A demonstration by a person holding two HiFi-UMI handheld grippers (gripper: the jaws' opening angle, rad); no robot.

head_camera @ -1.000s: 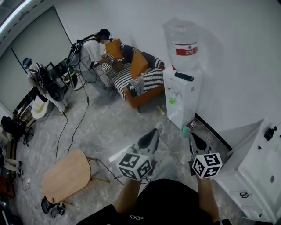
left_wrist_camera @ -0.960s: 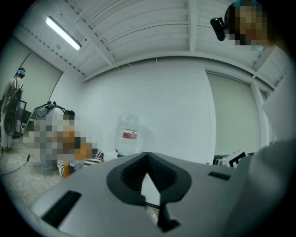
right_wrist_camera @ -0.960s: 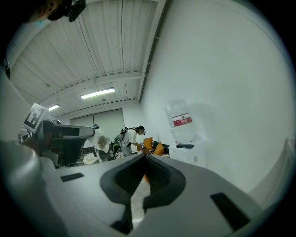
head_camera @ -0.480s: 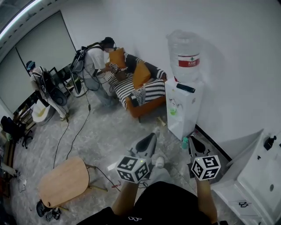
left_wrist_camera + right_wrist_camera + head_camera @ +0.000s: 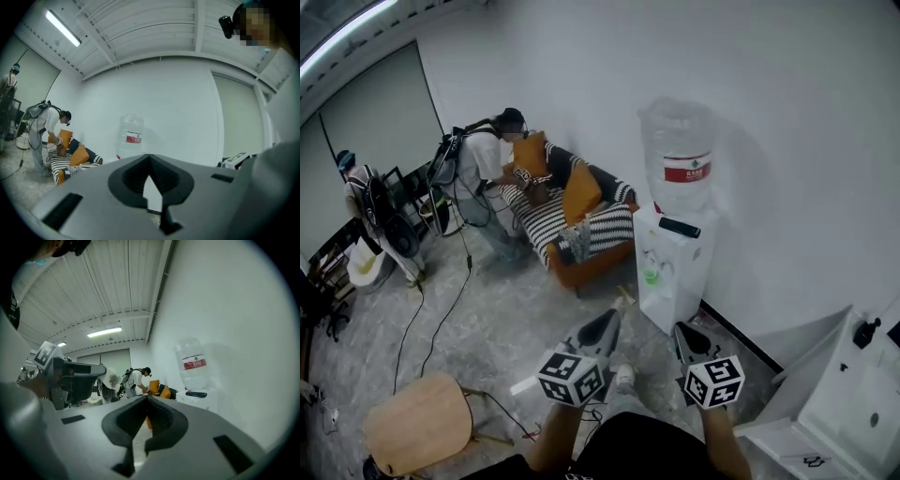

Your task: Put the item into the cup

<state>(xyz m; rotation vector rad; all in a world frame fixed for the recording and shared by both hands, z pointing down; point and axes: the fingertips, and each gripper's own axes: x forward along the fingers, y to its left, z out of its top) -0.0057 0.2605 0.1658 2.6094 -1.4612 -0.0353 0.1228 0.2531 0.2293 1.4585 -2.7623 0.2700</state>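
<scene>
The left gripper (image 5: 607,320) and the right gripper (image 5: 681,330) are held side by side low in the near middle of the head view, above the grey floor (image 5: 487,319). Each has its jaws closed tip to tip with nothing between them, as its own gripper view shows. Just beyond them a white water dispenser (image 5: 667,281) stands against the far wall with a clear bottle (image 5: 678,150) on top. A small green thing (image 5: 651,277) sits in its front recess, but I cannot tell whether it is the cup, and the item cannot be made out in any view. To the far left a person (image 5: 480,169) bends over a striped sofa (image 5: 581,236) with orange cushions. A round wooden table (image 5: 417,433) stands near left and a white cabinet (image 5: 848,408) near right.
</scene>
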